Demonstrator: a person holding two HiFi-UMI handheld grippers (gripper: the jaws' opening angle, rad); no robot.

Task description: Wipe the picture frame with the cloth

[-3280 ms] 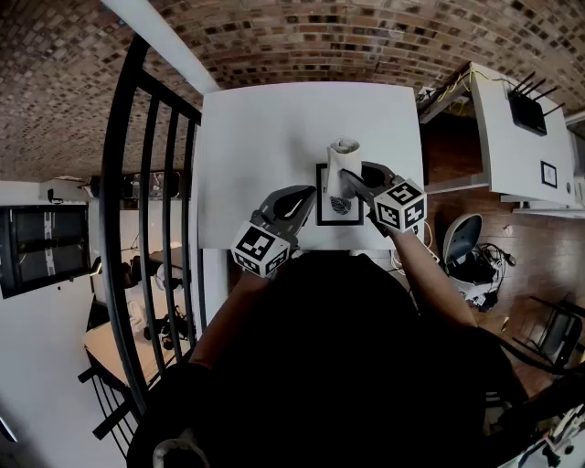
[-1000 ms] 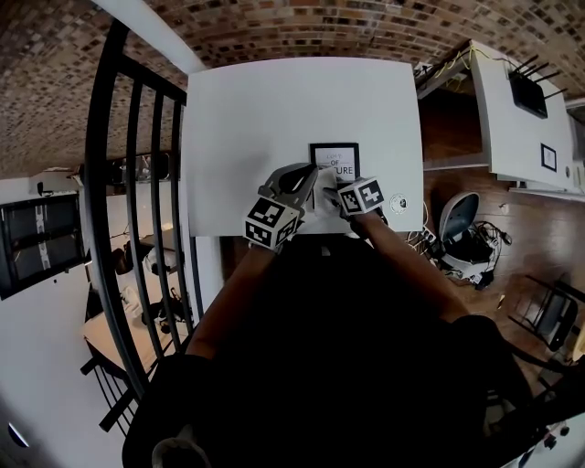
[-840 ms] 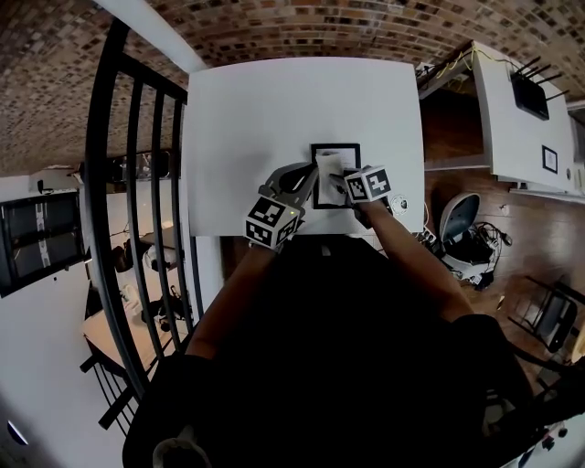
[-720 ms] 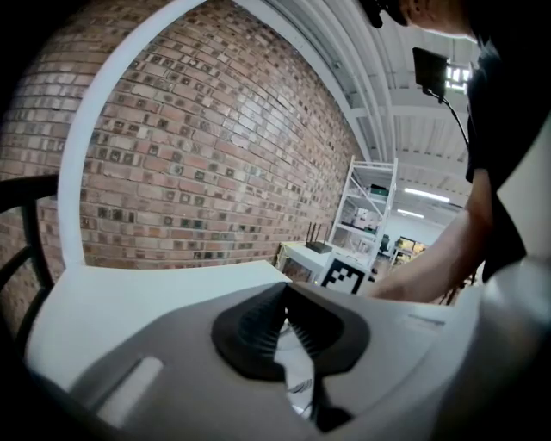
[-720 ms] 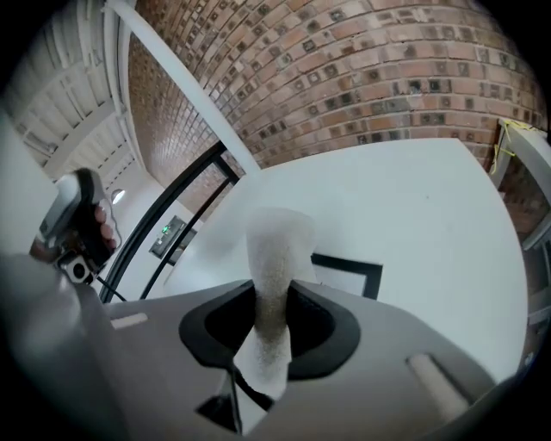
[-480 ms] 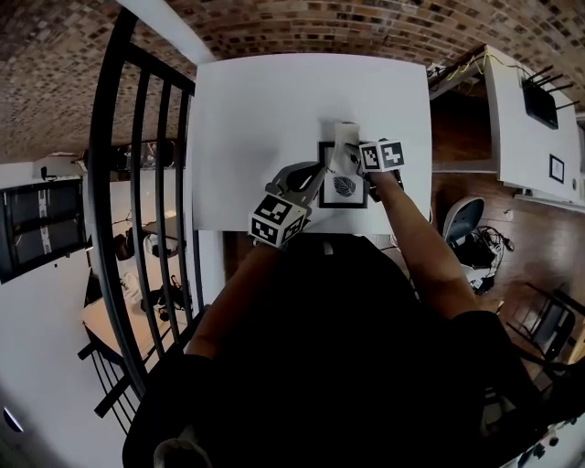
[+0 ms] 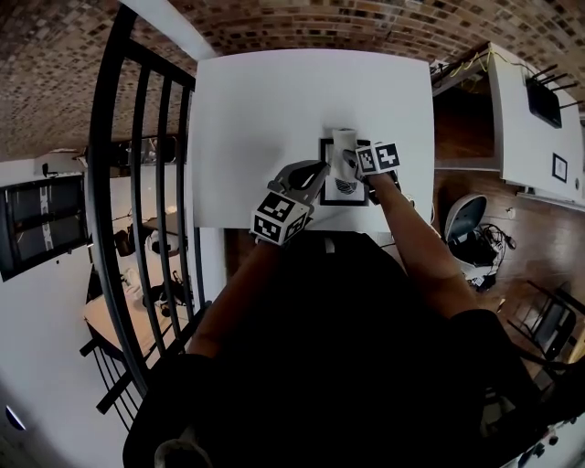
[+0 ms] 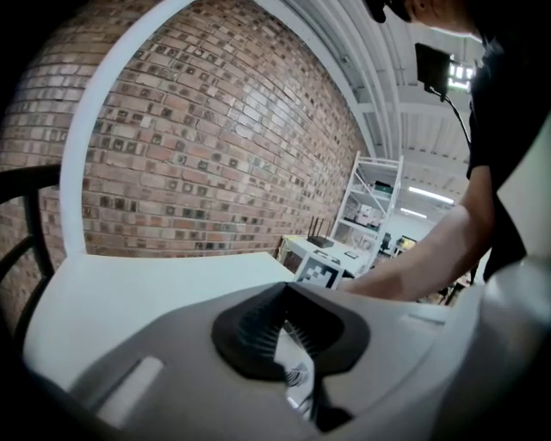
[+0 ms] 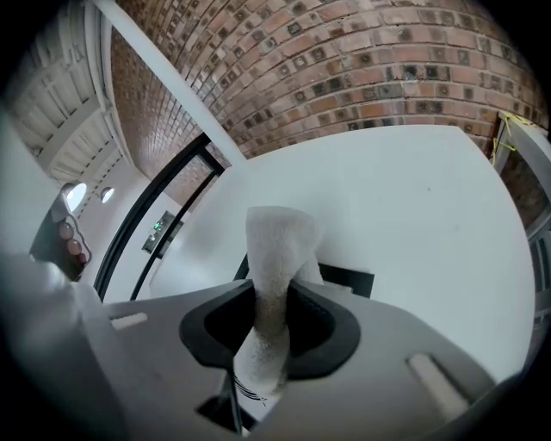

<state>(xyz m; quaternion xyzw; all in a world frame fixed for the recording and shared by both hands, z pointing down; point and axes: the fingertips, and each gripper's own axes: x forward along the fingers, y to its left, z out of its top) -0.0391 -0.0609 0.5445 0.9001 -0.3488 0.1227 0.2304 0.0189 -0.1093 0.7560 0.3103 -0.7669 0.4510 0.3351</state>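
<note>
- Risk first: the right gripper has its jaws pressed on the middle of the cloth, and a long fold stands free beyond them. I judge that a hard stroke could drag the cloth out of this pinch, and then a hard jaw could scrape the frame's face.
- Frame lies flat at the centre of the head view, near the table's lower edge, with the cloth on its upper part. A pull toward the person could push it off that edge.
- Left gripper: the jaws are nearly together, with the frame's black edge in the slit between them, so they appear to pinch it. If this hold is weak, the frame may turn under the wipe.
- Table is white and looks smooth, so I expect little grip from it.
- Brick wall runs along the top, a black railing stands at the left, and a second table is at the upper right.
</note>
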